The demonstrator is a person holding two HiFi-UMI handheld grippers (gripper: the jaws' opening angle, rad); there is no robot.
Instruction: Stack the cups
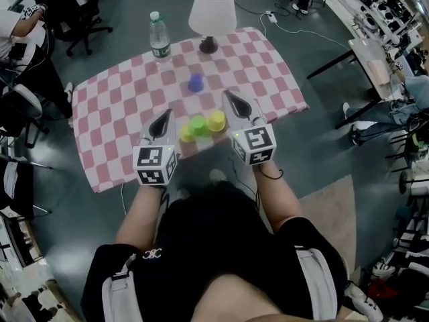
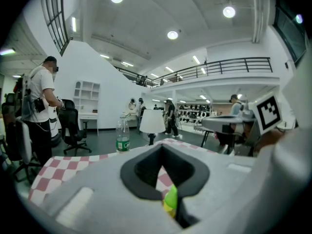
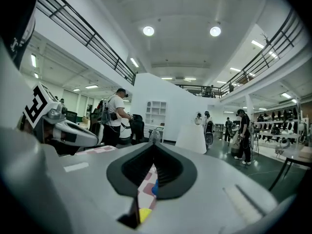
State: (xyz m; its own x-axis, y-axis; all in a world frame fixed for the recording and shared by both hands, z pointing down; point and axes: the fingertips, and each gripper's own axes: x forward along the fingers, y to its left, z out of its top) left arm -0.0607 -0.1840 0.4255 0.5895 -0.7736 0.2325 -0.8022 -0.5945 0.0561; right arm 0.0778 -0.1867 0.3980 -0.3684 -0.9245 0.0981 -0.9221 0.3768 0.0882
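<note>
Head view: 3 cups [image 1: 199,126] on tablecloth [image 1: 120,106]

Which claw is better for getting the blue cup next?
Probably the right claw: its tip sits nearer the blue cup, which shows ahead in its own view. The left claw is farther back.

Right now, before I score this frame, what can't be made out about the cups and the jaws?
- Head view: the green cup and yellow cups are small and bunched; whether any are nested cannot be told.
- Left gripper view: the left gripper, jaws shut, hides all but a sliver of the green cup.
- Right gripper view: the right gripper, jaws shut, leaves only slivers of the blue cup and one of the yellow cups.
</note>
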